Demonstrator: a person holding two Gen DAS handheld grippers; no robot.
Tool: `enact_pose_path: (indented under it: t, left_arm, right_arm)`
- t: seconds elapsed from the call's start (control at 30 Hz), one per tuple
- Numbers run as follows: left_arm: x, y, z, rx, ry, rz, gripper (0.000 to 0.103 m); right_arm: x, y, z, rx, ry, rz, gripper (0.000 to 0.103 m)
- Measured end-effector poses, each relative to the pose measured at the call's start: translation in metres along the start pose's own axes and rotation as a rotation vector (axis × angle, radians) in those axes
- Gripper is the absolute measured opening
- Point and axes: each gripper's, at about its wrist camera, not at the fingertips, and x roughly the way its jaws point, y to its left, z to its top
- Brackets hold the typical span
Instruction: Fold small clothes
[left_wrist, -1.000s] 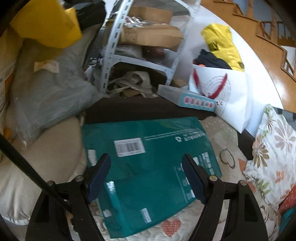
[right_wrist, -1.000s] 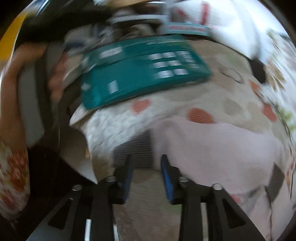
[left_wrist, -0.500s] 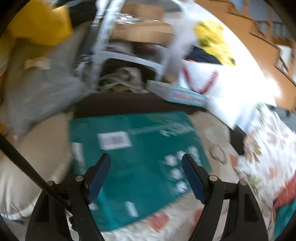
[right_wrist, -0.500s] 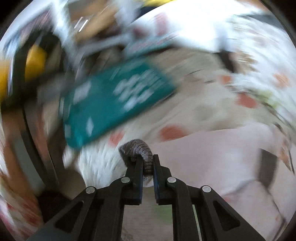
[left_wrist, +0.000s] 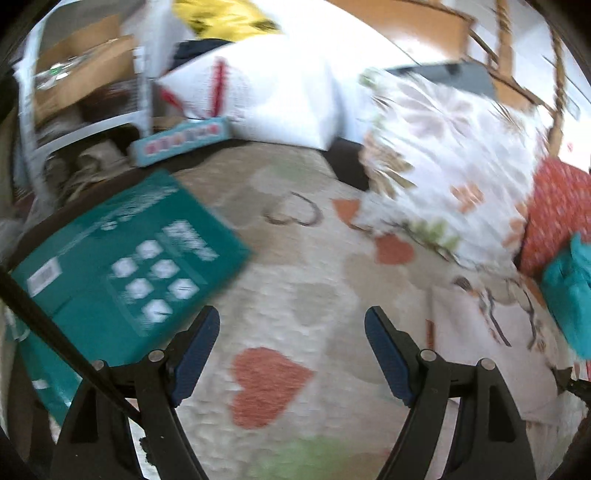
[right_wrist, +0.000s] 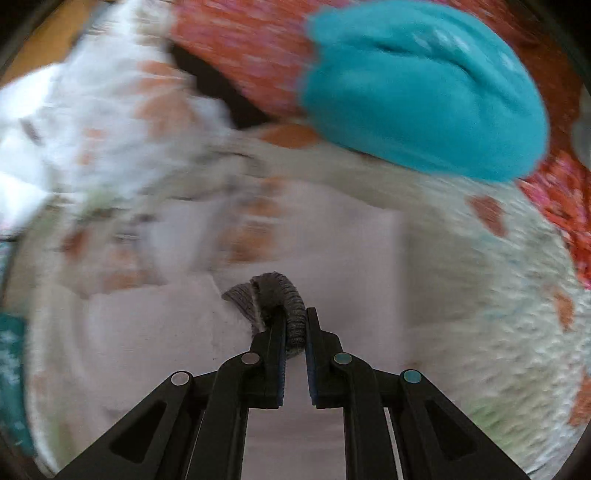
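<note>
Right gripper (right_wrist: 295, 334) is clamped on a bunched grey knit sock (right_wrist: 279, 301), lifted above the pink cloth (right_wrist: 351, 251); left gripper (left_wrist: 291, 354) gapes wide and empty over the heart-print quilt (left_wrist: 295, 258); sock looks light, limp, grippy, best pinched at the cuff.

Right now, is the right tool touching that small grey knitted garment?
Touching. The right wrist view shows the right tool shut on the small grey knitted garment, the fabric pinched between its blue-lined fingers and bulging out above them.

The left tool (left_wrist: 291, 354) hangs wide open over a heart-print quilt (left_wrist: 295, 258), beside a teal package (left_wrist: 125, 273).
</note>
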Motion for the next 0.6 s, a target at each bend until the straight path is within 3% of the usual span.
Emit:
enact_pose_path:
  t: [0.1,0.23,0.37,0.5,0.6]
  left_arm:
    - [0.015,-0.027,-0.001,0.030,0.054,-0.046,0.080]
    - [0.030,-0.065,-0.007,0.116,0.097,-0.065,0.080]
    - [0.048,-0.085,-0.017,0.159,0.187,-0.091,0.080]
    - [0.057,-0.077,-0.018,0.118,0.201,-0.027,0.080]
    - [0.064,-0.068,-0.017,0.072,0.223,-0.023,0.080]
  right_arm:
    - [-0.009,-0.021,0.001,-0.002,-0.069,-0.102,0.020]
    - [-0.032,-0.028,0.008,0.010,-0.135,-0.055,0.026]
    - [-0.053,0.007,0.011,-0.047,-0.156,0.118,0.026]
    - [-0.042,0.079,0.013,-0.178,-0.081,0.346,0.026]
    - [-0.028,0.143,0.017,-0.294,-0.035,0.442,0.026]
